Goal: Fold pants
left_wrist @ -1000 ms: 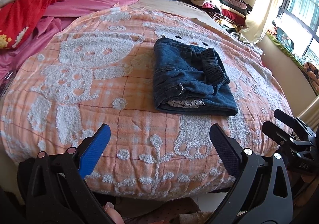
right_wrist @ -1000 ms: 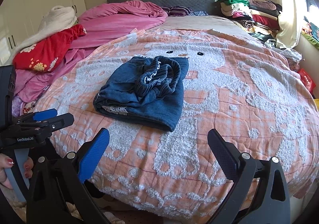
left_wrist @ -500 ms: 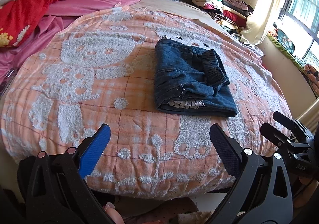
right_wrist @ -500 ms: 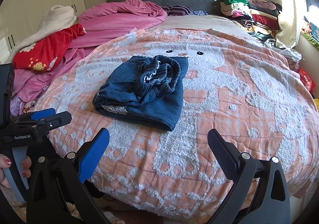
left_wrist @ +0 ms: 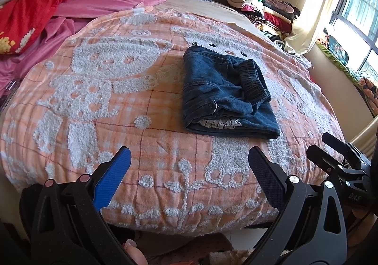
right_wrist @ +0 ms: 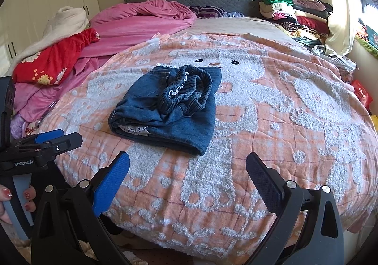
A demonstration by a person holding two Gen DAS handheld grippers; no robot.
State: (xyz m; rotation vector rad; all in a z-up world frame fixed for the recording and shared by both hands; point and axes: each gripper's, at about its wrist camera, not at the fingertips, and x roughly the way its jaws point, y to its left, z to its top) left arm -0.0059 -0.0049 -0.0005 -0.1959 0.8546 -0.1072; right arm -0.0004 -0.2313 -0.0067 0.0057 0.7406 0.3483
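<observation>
Dark blue denim pants [left_wrist: 222, 97] [right_wrist: 170, 104] lie folded into a compact bundle on the orange bedspread [left_wrist: 118, 90] [right_wrist: 271, 123], with the gathered waistband on top and a white lace edge showing at the near side. My left gripper [left_wrist: 189, 170] is open near the foot of the bed, well short of the pants, with nothing between its fingers. The right gripper [right_wrist: 187, 170] is open too, equally far back and empty. Each gripper shows in the other's view, the right gripper [left_wrist: 333, 149] at the right edge and the left gripper [right_wrist: 56, 138] at the left edge.
A pink duvet [right_wrist: 146, 22] and a red blanket [right_wrist: 54, 62] are heaped at the far left of the bed. Stacked clothes [right_wrist: 290, 12] sit at the far right by the window. A hand [right_wrist: 14, 201] holds the left gripper's handle.
The views barely shift; in the right wrist view the left gripper sinks slightly. The pants stay put and both grippers stay open.
</observation>
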